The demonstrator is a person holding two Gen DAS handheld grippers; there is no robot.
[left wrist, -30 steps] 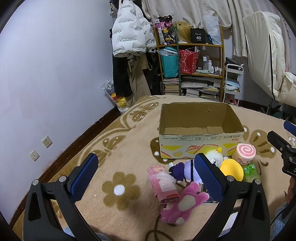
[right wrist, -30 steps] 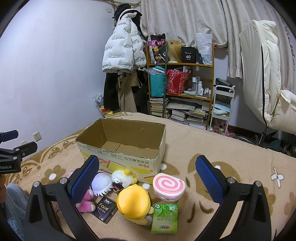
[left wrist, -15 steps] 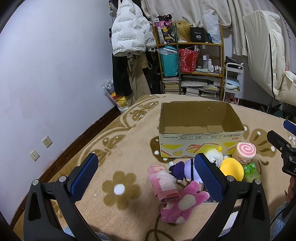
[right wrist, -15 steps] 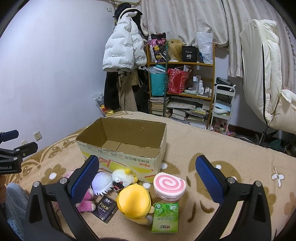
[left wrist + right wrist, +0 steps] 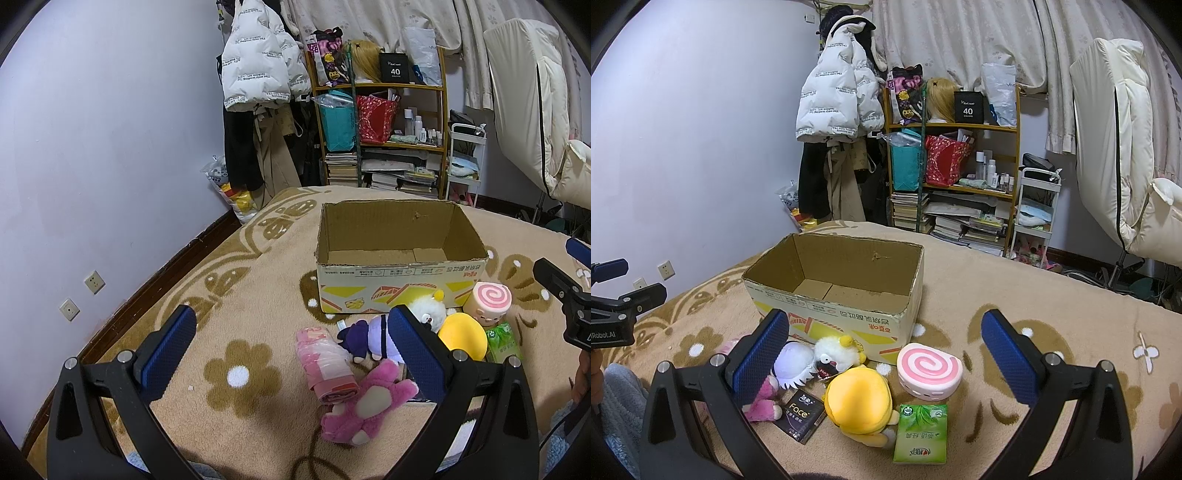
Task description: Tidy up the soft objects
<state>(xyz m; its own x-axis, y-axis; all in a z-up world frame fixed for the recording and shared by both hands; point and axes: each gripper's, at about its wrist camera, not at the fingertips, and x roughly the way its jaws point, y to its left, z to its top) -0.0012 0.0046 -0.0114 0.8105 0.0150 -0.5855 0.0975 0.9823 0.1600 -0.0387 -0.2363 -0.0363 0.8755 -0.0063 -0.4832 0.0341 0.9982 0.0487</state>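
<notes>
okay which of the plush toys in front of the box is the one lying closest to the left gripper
The pink plush bear, sprawled on the blanket just inside the left gripper's right finger. The purple plush, the white plush and the yellow plush all lie farther off, toward the cardboard box.

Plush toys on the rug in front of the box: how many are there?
4: pink plush nearest, purple plush behind it, white plush against the cardboard box, yellow plush beside it. Others may be hidden.

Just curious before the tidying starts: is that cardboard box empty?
Empty. The cardboard box shows only its bare bottom flaps in both views; the toys lie outside on the carpet.
</notes>
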